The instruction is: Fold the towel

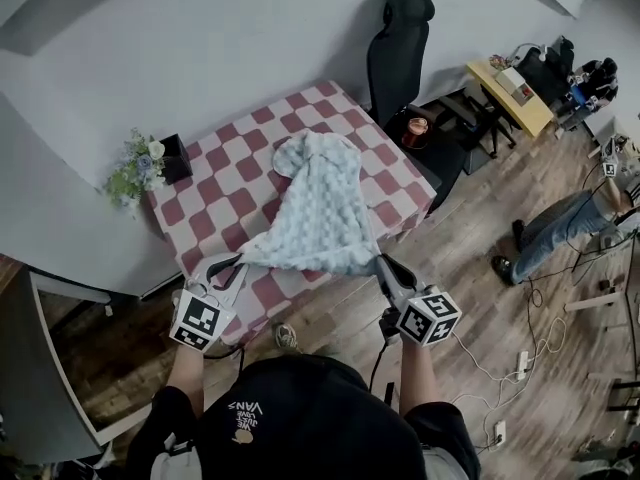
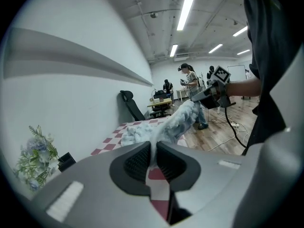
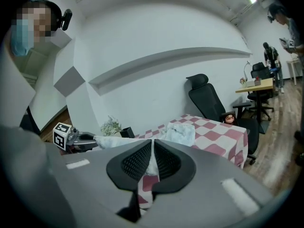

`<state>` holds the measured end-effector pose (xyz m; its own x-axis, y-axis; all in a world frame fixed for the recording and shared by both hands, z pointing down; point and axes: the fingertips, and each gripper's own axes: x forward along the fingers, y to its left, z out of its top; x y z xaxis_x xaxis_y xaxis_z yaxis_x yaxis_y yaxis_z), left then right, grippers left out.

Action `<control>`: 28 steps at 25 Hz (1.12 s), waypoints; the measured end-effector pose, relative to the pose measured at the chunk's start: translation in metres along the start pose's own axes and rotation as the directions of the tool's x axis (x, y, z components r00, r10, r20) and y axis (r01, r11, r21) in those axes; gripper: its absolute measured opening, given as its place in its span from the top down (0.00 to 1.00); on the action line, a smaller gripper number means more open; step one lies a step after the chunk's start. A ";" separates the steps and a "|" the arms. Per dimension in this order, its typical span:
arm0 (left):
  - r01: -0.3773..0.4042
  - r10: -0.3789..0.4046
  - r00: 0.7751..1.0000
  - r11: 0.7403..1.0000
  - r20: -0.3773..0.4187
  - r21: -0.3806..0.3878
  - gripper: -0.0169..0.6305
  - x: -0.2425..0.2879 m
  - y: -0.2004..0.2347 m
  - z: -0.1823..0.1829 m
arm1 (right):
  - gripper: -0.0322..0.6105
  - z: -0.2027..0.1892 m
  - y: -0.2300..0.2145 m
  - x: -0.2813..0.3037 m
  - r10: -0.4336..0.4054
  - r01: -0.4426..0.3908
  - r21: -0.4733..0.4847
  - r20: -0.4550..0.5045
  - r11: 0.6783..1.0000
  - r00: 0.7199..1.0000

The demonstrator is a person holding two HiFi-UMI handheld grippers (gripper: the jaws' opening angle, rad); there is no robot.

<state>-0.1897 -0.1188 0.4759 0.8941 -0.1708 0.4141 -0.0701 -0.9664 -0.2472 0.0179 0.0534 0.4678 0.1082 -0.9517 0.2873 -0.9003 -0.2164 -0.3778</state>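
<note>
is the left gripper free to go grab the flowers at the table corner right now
Probably not: the left gripper is shut on a corner of the towel, and the right gripper holds the other. Nothing blocks the way to the flowers, but the towel would drag along.

**A:** Bright and even throughout. The long ceiling tubes [image 2: 184, 13] at the upper right of the left gripper view glare pure white.

**B:** Both gripper views bend hard at the edges and go black in the corners. Any shadows?

**A:** Only soft ones, along the table's [image 1: 230, 208] lower edge in the head view. The towel [image 2: 178, 120] looks slightly soft, perhaps from motion.
</note>
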 end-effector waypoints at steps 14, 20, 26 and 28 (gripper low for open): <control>-0.010 0.024 0.996 0.988 -0.087 0.152 0.92 -0.079 -0.083 0.018 | 0.92 -0.045 0.026 -0.090 0.054 -0.054 0.028 -0.017 0.998 0.998; -0.032 0.048 0.993 0.990 -0.112 0.140 0.92 -0.119 -0.117 0.013 | 0.92 -0.060 0.046 -0.122 0.098 -0.098 0.022 -0.018 0.995 0.995; -0.045 0.063 0.990 0.989 -0.125 0.142 0.92 -0.151 -0.148 0.012 | 0.91 -0.070 0.064 -0.160 0.116 -0.116 0.026 0.003 0.993 0.993; -0.045 0.064 0.990 0.988 -0.125 0.150 0.92 -0.158 -0.157 0.012 | 0.92 -0.074 0.067 -0.170 0.117 -0.117 0.028 0.011 0.993 0.993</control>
<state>-0.3149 0.0624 0.4388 0.8253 -0.2550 0.5039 -0.0427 -0.9179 -0.3946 -0.0924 0.2169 0.4587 0.0063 -0.9728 0.2318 -0.8945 -0.1091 -0.4337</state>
